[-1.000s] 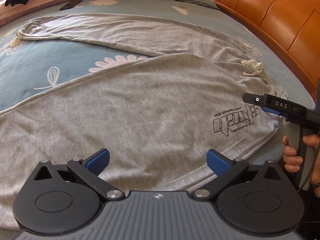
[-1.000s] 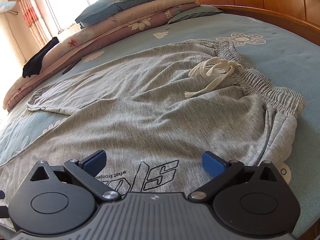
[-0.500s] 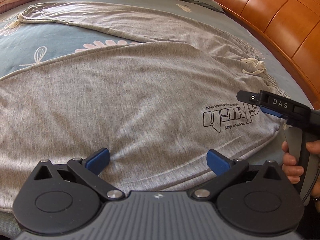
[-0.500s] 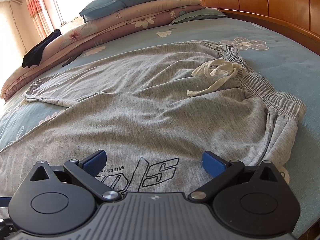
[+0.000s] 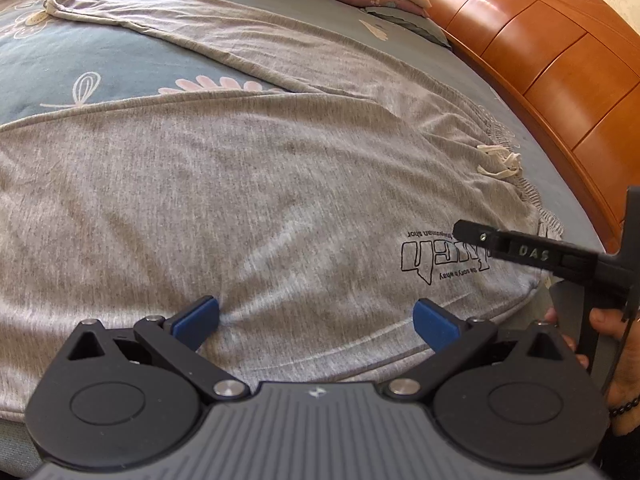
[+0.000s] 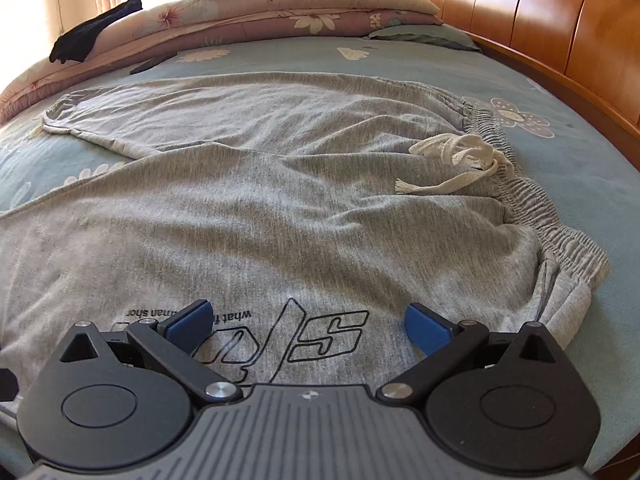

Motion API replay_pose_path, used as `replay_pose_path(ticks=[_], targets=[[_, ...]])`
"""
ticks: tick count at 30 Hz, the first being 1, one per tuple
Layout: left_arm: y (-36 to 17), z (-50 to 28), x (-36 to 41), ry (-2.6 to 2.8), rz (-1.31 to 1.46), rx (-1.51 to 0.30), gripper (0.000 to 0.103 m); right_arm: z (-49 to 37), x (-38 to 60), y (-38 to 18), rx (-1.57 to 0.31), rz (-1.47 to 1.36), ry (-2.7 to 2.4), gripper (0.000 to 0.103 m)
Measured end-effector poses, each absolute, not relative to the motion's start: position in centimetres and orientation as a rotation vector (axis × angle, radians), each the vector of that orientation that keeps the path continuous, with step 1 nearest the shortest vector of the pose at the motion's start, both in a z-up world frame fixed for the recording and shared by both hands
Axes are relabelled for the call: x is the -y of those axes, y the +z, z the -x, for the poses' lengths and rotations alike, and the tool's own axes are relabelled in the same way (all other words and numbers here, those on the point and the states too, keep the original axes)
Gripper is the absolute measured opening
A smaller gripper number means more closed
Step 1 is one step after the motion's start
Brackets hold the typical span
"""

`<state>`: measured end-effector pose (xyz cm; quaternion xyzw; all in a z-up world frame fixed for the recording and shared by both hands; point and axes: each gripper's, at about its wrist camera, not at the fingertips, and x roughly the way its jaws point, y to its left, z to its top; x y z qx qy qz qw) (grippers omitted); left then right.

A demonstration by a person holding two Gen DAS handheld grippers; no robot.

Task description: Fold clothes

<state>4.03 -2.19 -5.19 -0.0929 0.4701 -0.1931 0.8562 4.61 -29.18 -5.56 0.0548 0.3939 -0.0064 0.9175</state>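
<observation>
**Both grippers poised wide at the near edge of the grey trousers**

The left gripper is seen with its blue pads spread wide apart, nothing held between them; the left pad appears to press into the grey cloth, though contact cannot be confirmed. The right gripper is likewise held with its pads far apart, nothing gripped, and the printed logo is framed between them. In the left wrist view the right gripper's black body is caught side-on at the right edge, held by the right hand just over that same print.

The grey trousers are spread flat across the blue flowered bedsheet — one leg lies along the near edge under both tools, the other is angled away toward the far side, with a wedge of sheet exposed between them. Further right, the gathered elastic waistband is seen bunched, and the cream drawstring is knotted loosely on top of it.

Beyond, folded quilts and pillows are stacked at the far end, a black garment is draped on them — and the wooden headboard runs along the right.
</observation>
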Motion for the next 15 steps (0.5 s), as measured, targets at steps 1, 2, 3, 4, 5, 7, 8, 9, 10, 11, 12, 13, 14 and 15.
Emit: replay_pose_path(ticks=[1,2,3,4,5,7,8,9,10,11,12,13,14,15], targets=[[-5.2,-4.0,2.2,-0.412,0.192,-0.986,0.102,-4.5,29.8,-4.4,-0.802,-0.148,0.017,0.103],[-5.2,-3.9,2.1,-0.42,0.191,-0.983,0.102,-4.3,30.7,-2.6,-0.771,-0.168,0.037,0.103],[-5.3,-3.8,1.9,-0.428,0.192,-0.979,0.102,-4.0,31.5,-0.8,-0.739,-0.189,0.058,0.103],[-5.3,-3.8,1.8,-0.436,0.198,-0.975,0.102,-3.8,32.4,1.1,-0.706,-0.202,0.073,0.103],[-5.3,-3.8,1.6,-0.445,0.204,-0.971,0.102,-3.6,33.6,3.4,-0.671,-0.195,0.071,0.103],[-5.4,-3.8,1.3,-0.459,0.216,-0.965,0.102,-3.2,36.2,7.9,-0.605,-0.162,0.05,0.103],[-5.4,-3.8,1.2,-0.464,0.222,-0.962,0.102,-3.0,37.6,10.1,-0.574,-0.14,0.034,0.103],[-5.4,-3.7,1.0,-0.467,0.23,-0.958,0.102,-2.9,39.0,12.2,-0.547,-0.115,0.014,0.103],[-5.4,-3.8,1.0,-0.466,0.236,-0.955,0.102,-2.9,40.4,13.9,-0.531,-0.08,-0.018,0.103],[-5.4,-3.8,1.1,-0.461,0.238,-0.955,0.102,-2.9,41.7,15.5,-0.517,-0.045,-0.05,0.103],[-5.3,-3.9,1.3,-0.454,0.232,-0.961,0.102,-3.0,42.8,16.6,-0.51,-0.009,-0.082,0.103],[-5.2,-4.0,1.6,-0.441,0.22,-0.974,0.102,-3.3,44.2,17.3,-0.512,0.03,-0.108,0.103],[-4.9,-4.3,2.0,-0.422,0.206,-0.992,0.102,-3.7,45.5,17.9,-0.515,0.066,-0.132,0.103],[-4.5,-4.6,2.5,-0.407,0.194,-1.003,0.102,-4.0,46.5,18.0,-0.523,0.09,-0.153,0.103]])
